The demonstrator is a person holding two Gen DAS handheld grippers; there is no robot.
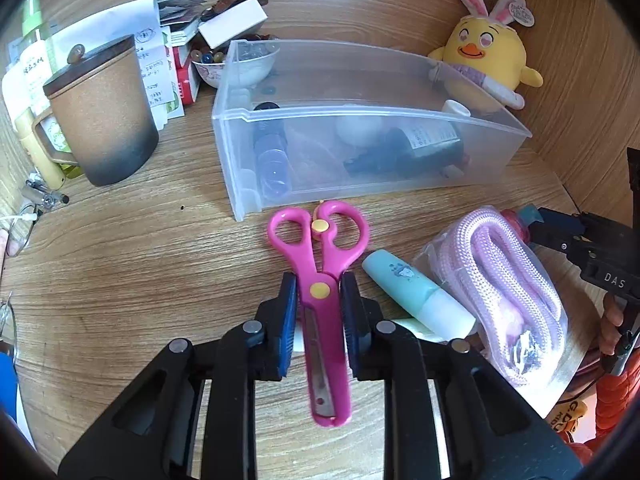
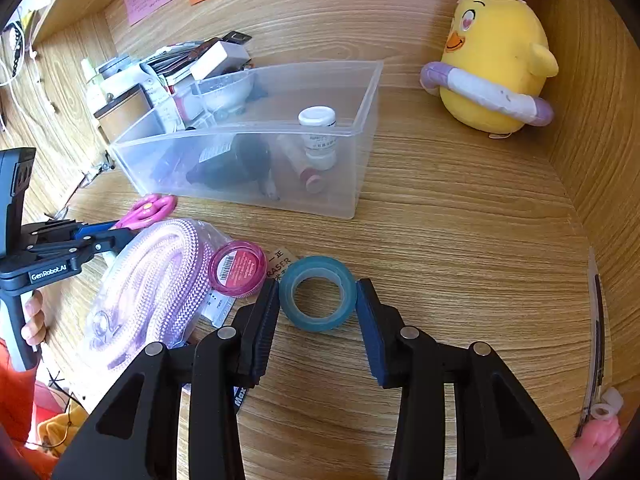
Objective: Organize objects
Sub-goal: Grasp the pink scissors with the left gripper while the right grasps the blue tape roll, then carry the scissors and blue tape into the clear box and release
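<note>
My left gripper [image 1: 319, 294] is shut on pink scissors [image 1: 318, 264] at the pivot, handles pointing toward the clear plastic bin [image 1: 360, 152]. It also shows in the right wrist view [image 2: 108, 234] with the scissors [image 2: 148, 208]. My right gripper [image 2: 318, 300] is open, its pads on either side of a blue tape roll [image 2: 318, 294] lying on the desk. The bin [image 2: 256, 136] holds dark bottles and a white-capped bottle [image 2: 318, 136].
A bagged pink rope [image 1: 504, 292] [image 2: 148, 288], a teal tube [image 1: 416, 292], a pink round case [image 2: 238, 268] and an eraser [image 2: 280, 264] lie on the wooden desk. A brown mug [image 1: 100, 112], papers and a yellow plush chick [image 2: 496, 68] stand behind.
</note>
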